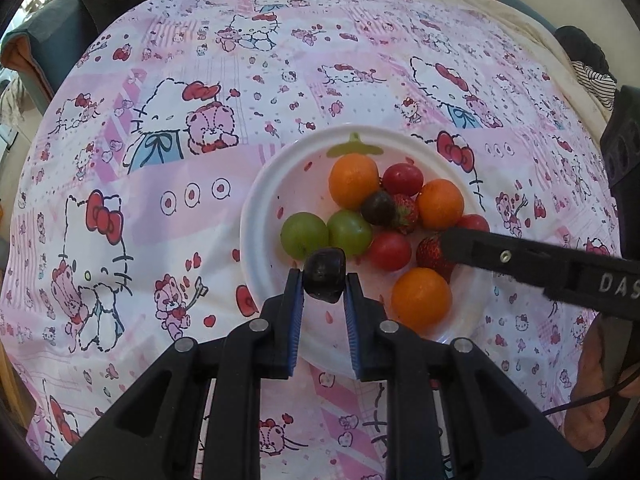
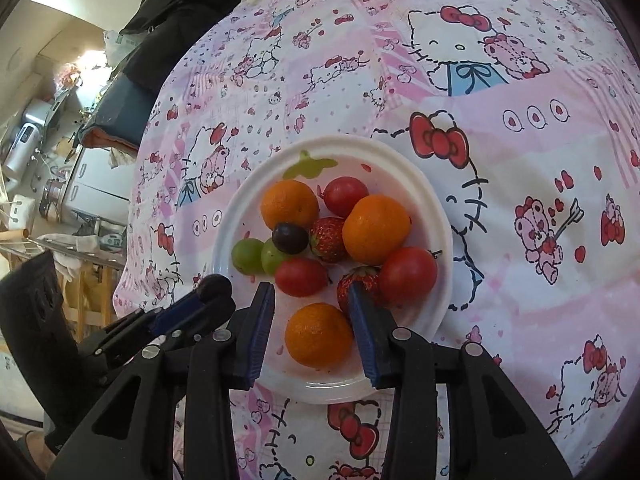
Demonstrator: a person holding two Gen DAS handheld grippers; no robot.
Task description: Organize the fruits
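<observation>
The left hand-held gripper (image 1: 323, 280) clamps a dark grape (image 1: 324, 275) over the white plate's (image 1: 256, 240) 7 o'clock rim. The right hand-held gripper (image 2: 312, 292), jaws parted, straddles an orange (image 2: 319, 334); one pad touches a strawberry (image 2: 362, 285) at 1 o'clock. Only the right view shows the room's clutter at 9 o'clock.

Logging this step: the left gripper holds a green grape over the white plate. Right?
Not quite. The left gripper holds a dark purple grape, not a green one; both green grapes lie on the white plate. The left wrist view shows it.
</observation>
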